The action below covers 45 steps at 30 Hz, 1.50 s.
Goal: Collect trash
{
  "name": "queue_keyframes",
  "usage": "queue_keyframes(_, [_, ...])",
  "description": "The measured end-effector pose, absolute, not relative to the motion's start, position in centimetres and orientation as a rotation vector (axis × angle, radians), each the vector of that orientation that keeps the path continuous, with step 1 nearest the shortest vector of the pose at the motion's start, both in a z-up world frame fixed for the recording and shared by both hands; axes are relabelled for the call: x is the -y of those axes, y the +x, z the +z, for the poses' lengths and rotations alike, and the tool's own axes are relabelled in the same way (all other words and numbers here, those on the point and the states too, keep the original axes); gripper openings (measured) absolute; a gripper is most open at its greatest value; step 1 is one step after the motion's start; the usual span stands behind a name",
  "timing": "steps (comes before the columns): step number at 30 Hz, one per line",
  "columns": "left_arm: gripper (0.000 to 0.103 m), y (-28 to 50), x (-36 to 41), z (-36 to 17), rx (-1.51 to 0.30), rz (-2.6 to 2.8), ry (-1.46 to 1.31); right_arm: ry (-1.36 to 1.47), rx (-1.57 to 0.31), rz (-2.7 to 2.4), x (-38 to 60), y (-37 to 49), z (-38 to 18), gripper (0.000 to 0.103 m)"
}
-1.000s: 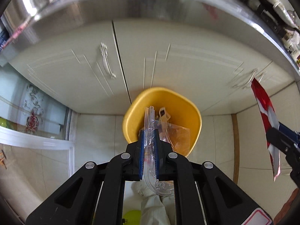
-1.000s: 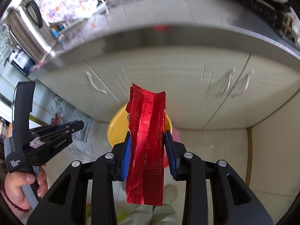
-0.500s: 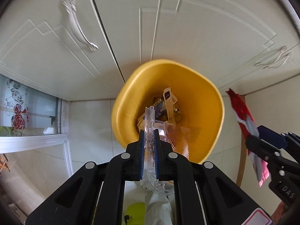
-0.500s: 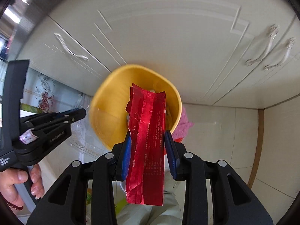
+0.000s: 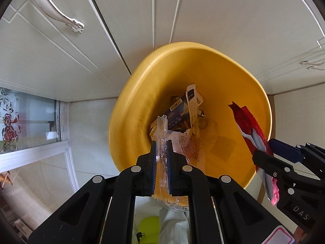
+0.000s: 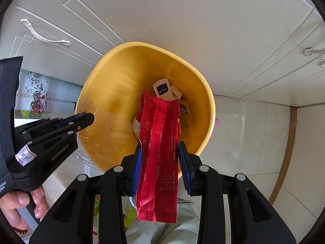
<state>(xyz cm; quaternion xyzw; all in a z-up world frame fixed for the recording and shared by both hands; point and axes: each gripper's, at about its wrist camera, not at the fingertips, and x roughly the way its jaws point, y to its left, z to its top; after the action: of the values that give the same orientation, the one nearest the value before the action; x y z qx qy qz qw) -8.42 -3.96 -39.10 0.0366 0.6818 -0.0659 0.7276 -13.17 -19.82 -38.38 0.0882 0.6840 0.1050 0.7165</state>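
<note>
A yellow trash bin [image 5: 142, 93] [image 6: 113, 75] stands on the floor against white cabinets, with boxes and wrappers [image 5: 182, 105] in it. My left gripper [image 5: 161, 150] is shut on a clear plastic package [image 5: 162, 134] and holds it over the bin's near rim. My right gripper [image 6: 160, 152] is shut on a long red wrapper [image 6: 160, 138], its top end over the bin's mouth. The right gripper [image 5: 268, 148] with the red wrapper [image 5: 249, 128] shows at the right of the left wrist view. The left gripper [image 6: 85, 120] shows at the left of the right wrist view.
White cabinet doors [image 5: 61, 57] [image 6: 182, 20] with curved handles [image 5: 59, 16] stand right behind the bin. A glass door with a flower pattern [image 5: 12, 126] is at the left. The tiled floor [image 6: 254, 134] lies to the right of the bin.
Both grippers have moved down and closer to the bin, which now fills more of each view. Both items are still held.
</note>
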Motion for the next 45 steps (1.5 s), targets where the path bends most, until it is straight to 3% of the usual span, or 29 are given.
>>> queue_keyframes(16, [0.01, -7.9, 4.3, -40.8, -1.52, -0.16, 0.069, 0.239, -1.541, 0.237, 19.5, -11.5, -40.0, 0.037])
queue_keyframes(20, [0.013, -7.7, 4.0, -41.0, -1.522, -0.154, 0.066, 0.283, -1.549, 0.246, 19.9, -11.3, -40.2, 0.046])
queue_keyframes(21, [0.015, -7.7, 4.0, -41.0, -1.52, -0.148, 0.064, 0.3, -1.541, 0.246, 20.0, -11.3, -40.1, 0.049])
queue_keyframes(23, [0.033, -7.7, 4.0, -40.8, -1.515, -0.138, 0.049, 0.318, -1.54, 0.245, 20.3, -11.2, -40.0, 0.053])
queue_keyframes(24, [0.054, -7.7, 3.9, -40.8, -1.507, -0.122, 0.052, 0.327, -1.539, 0.243, 20.4, -11.2, -40.0, 0.056])
queue_keyframes(25, [0.062, -7.8, 3.7, -40.6, -1.49, -0.105, 0.056, 0.336, -1.538, 0.245, 20.5, -11.2, -39.9, 0.059])
queue_keyframes(45, [0.06, -9.1, 2.9, -37.1, -1.458, -0.088, 0.03, 0.408, -1.46, 0.177, 22.8, -13.0, -36.1, 0.059])
